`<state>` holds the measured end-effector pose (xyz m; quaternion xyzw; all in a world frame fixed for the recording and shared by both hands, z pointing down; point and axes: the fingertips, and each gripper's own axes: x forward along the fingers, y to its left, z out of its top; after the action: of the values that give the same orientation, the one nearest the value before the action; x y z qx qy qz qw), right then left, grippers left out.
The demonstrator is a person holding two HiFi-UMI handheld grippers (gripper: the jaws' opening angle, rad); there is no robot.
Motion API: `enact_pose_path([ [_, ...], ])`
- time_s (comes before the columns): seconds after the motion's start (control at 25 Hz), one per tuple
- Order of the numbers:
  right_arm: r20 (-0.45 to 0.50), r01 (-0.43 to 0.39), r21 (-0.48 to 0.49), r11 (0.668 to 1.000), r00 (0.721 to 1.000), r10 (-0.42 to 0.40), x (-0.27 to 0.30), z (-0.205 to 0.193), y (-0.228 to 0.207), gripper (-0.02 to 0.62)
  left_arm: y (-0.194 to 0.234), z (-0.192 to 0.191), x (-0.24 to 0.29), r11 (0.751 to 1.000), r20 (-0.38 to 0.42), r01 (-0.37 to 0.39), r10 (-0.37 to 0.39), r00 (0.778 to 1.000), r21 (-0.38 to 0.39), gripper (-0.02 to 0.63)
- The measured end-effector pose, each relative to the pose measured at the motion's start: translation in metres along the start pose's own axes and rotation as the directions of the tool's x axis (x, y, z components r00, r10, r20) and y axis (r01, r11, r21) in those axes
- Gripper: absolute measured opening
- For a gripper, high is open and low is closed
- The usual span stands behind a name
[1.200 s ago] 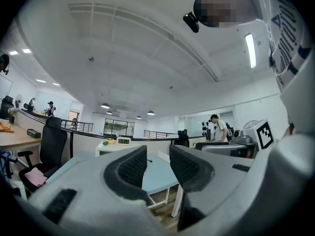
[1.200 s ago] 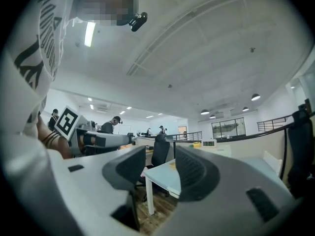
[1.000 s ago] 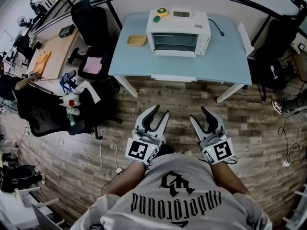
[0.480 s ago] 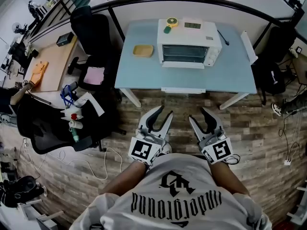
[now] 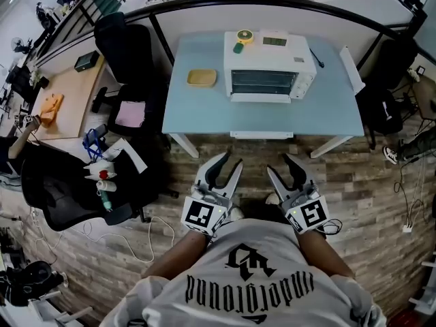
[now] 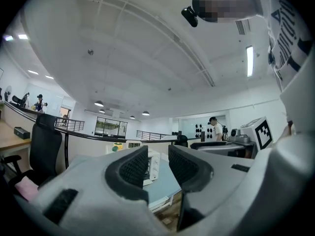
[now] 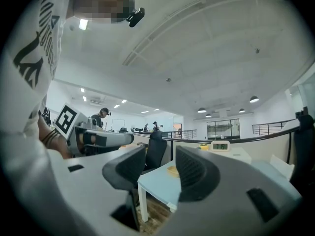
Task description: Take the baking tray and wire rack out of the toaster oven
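The white toaster oven (image 5: 269, 67) stands on the light blue table (image 5: 204, 111) with its glass door closed; the baking tray and wire rack inside cannot be made out. Both grippers hang over the wooden floor, well short of the table. My left gripper (image 5: 221, 163) is open with nothing between its jaws; in the left gripper view (image 6: 158, 165) a corner of the oven (image 6: 151, 164) shows through the gap. My right gripper (image 5: 291, 163) is open and empty too, and its own view (image 7: 161, 173) looks past the table's near corner (image 7: 157, 183).
A yellow dish (image 5: 201, 78) lies on the table left of the oven. A yellow-green timer (image 5: 244, 36) and a digital clock (image 5: 275, 41) sit on the oven's top. Black office chairs (image 5: 129, 46) stand left of the table, another (image 5: 65, 182) nearer me. A cable (image 5: 146, 234) trails on the floor.
The table and oven have come nearer and sit lower in the head view. Both grippers stay held in front of the body, open as before.
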<state>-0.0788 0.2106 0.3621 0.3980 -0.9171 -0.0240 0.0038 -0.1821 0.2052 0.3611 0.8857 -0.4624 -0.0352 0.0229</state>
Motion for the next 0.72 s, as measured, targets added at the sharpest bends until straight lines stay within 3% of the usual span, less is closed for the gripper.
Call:
enact_pose_path([
  [0.28,-0.002,-0.006,0.013,1.0,1.0,0.006,0.02,-0.008,-0.028,0.198,0.013,-0.011,0.03,1.0,-0.016,-0.002,0.002,1.0,0.002,0.137],
  [0.72,0.018,-0.054,0.024,0.998,0.998,0.054,0.067,-0.012,-0.133,0.196,0.034,-0.012,0.138,0.999,-0.009,-0.041,0.041,0.999,0.035,0.137],
])
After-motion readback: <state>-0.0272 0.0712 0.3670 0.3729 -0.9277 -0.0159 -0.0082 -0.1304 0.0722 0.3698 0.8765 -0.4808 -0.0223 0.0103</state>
